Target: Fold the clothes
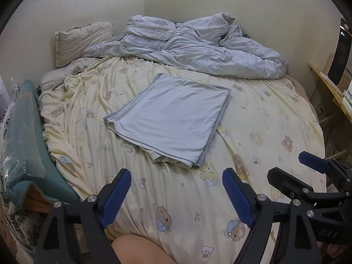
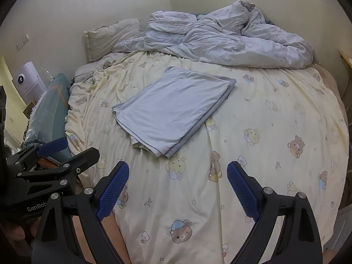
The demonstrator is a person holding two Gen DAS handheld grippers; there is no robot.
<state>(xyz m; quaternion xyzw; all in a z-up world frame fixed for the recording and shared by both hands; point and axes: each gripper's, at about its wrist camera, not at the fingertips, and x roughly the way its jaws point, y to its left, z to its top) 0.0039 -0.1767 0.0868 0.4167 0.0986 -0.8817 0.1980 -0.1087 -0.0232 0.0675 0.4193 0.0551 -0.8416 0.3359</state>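
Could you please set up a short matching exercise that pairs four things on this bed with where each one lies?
Things:
1. folded pale blue garment
2. crumpled grey-blue duvet
3. beige patterned pillow
4. teal cushion wrapped in clear plastic

Places:
A. far left corner, against the wall
B. middle of the cream bear-print sheet
C. off the bed's left edge
D. bunched along the far side of the bed

Pairs: 1-B, 2-D, 3-A, 4-C
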